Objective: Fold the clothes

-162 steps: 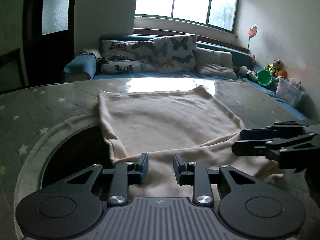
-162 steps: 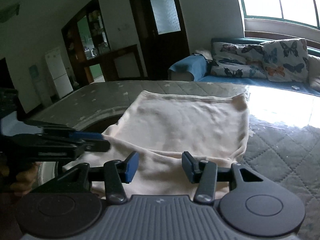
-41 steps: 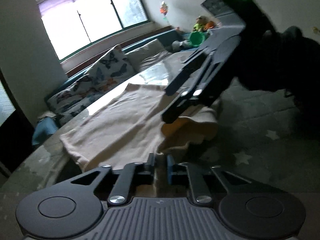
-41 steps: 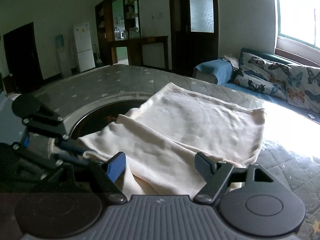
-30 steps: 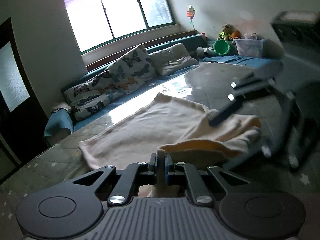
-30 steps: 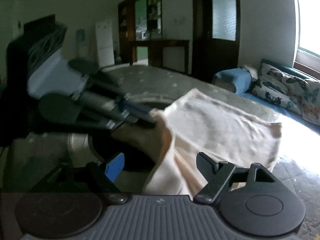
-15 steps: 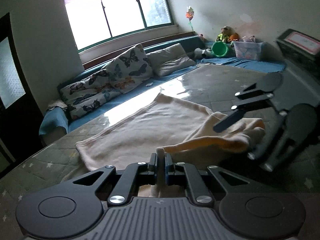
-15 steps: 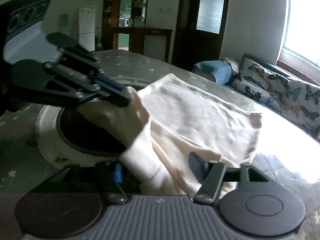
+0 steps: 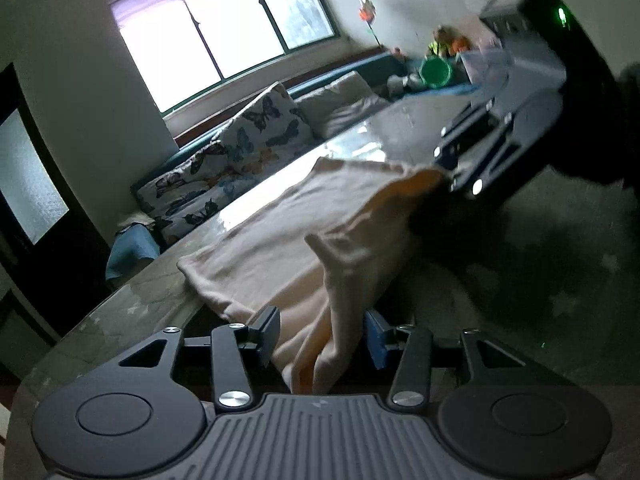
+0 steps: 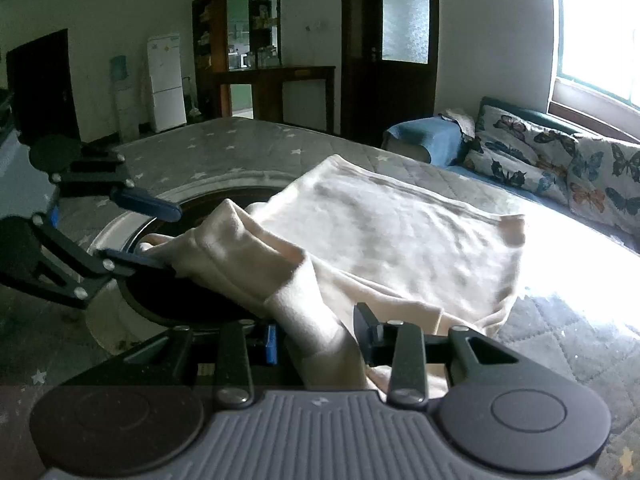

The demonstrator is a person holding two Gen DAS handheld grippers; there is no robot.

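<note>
Draping between two handheld grippers, a cream garment (image 9: 320, 216) lay mostly flat on a quilted grey table cover (image 10: 248, 144) w/ white stars. The left gripper (image 9: 322, 334) had its jaws spread wide, a bunched fold of cloth passing up between the fingers w/ visible gaps on both sides; in the right wrist view its lower blue-tipped finger touched the raised fold from beneath while the upper one stood clear above. The right gripper (image 10: 316, 334) also showed parted jaws, a thick roll of fabric running between them, near the left finger and apart from the right one; whether either pad pressed the cloth could not be told. In the left wrist view that gripper met a lifted corner of the garment at its tips, but motion blur hid the grip.

A dark round opening w/ a pale rim (image 10: 120, 224) sat in the table under the raised near edge. Beyond stood a blue sofa (image 10: 424, 136) w/ butterfly-print cushions (image 9: 264, 128), a bright window (image 9: 216, 36), a dark door w/ frosted glass (image 10: 404, 12), a white fridge (image 10: 165, 80) and wooden shelving (image 10: 248, 40). A green bowl (image 9: 436, 72) and toys sat at the sofa's far end.

The garment's long axis ran from the near, lifted edge away toward the sofa, far hem flat.
</note>
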